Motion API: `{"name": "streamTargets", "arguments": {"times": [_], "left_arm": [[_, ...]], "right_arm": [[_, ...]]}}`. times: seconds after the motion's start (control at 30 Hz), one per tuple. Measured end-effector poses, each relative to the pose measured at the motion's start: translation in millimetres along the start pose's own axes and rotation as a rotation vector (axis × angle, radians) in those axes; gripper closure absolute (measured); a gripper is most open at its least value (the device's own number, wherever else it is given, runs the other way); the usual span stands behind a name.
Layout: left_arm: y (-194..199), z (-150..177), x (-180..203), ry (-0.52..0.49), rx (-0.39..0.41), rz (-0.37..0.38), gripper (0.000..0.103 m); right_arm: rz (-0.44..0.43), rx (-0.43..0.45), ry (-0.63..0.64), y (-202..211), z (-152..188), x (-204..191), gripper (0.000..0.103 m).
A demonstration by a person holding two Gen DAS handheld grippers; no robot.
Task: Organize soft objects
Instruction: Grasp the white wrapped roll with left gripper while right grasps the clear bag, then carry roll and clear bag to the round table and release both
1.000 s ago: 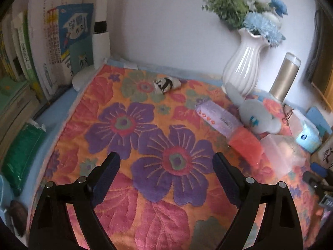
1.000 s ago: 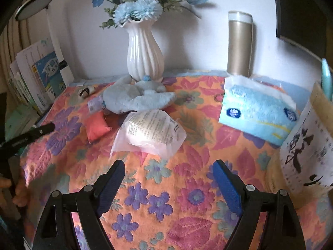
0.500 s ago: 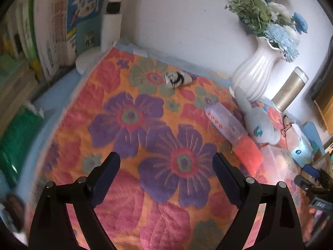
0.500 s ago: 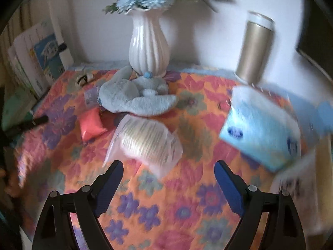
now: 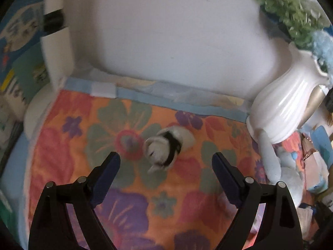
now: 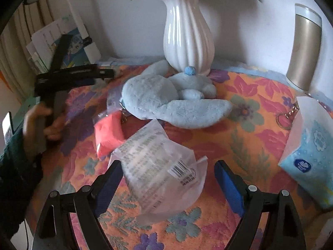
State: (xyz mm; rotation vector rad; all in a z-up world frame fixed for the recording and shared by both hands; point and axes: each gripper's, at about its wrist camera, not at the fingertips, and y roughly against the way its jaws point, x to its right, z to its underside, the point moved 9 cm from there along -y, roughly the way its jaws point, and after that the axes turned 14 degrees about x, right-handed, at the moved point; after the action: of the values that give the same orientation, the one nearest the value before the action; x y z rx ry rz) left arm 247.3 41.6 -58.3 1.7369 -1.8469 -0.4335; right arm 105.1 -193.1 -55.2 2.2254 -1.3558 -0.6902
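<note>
A small white and black rolled soft thing (image 5: 166,148) lies on the floral cloth (image 5: 72,145) near the back wall. My left gripper (image 5: 166,166) is open, its jaws on either side of it, just short of it. My right gripper (image 6: 166,177) is open around the near part of a clear plastic bag (image 6: 158,170) with something pale inside. Behind the bag lie a red pouch (image 6: 108,133) and a light blue plush (image 6: 166,100). The plush also shows at the right edge of the left wrist view (image 5: 276,166).
A white ribbed vase (image 6: 187,37) with flowers stands behind the plush, also in the left wrist view (image 5: 287,106). A gold tumbler (image 6: 303,48) stands at the back right. A blue tissue pack (image 6: 312,152) lies at right. Books (image 5: 20,52) stand at left.
My left gripper has moved forward to the white and black soft thing. My right gripper has moved forward and its jaws now flank the plastic bag. Both stay open.
</note>
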Motion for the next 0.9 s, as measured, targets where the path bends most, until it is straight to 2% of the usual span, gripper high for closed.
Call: {"name": "streamTargets", "arguments": {"times": [0.03,0.07,0.1,0.13,0.17,0.2,0.23,0.27,0.33,0.4,0.5,0.63,0.9], "left_arm": [[-4,0,3,-0.015,-0.006,-0.006,0.017],[-6,0,5,-0.027,-0.008,-0.008,0.027],[-8,0,7,-0.038,-0.012,-0.006,0.044],[-10,2,11,-0.056,-0.021,-0.007,0.056],[-10,2,12,-0.079,-0.018,-0.021,0.074],[-9,2,15,-0.094,-0.010,-0.022,0.080],[-6,3,19,-0.095,-0.008,0.007,0.080],[-4,3,21,-0.104,0.001,0.013,0.080],[5,2,22,-0.118,0.024,-0.003,0.080],[18,5,23,-0.098,0.046,0.014,0.080],[47,17,28,-0.074,0.056,0.047,0.080],[91,41,40,-0.088,0.065,0.078,0.080],[159,69,104,-0.140,0.106,0.205,0.080]], "right_arm": [[0.001,-0.001,-0.001,-1,0,0,0.015],[0.002,-0.004,-0.001,-2,1,0,0.015],[0.003,-0.009,0.004,-3,1,-1,0.015],[0.005,-0.008,0.010,-3,2,-2,0.016],[0.008,-0.003,0.023,-2,1,-4,0.020],[-0.003,0.003,0.035,-2,1,-8,0.037],[-0.036,0.005,0.040,0,2,-13,0.053],[-0.056,0.003,0.049,0,3,-18,0.057],[-0.027,0.009,0.093,2,5,-23,0.064],[-0.015,0.033,0.119,9,4,-28,0.066],[-0.062,0.053,0.048,23,6,-32,0.066],[-0.051,0.084,0.003,46,13,-37,0.066],[0.003,0.130,-0.031,111,32,-42,0.066]]}}
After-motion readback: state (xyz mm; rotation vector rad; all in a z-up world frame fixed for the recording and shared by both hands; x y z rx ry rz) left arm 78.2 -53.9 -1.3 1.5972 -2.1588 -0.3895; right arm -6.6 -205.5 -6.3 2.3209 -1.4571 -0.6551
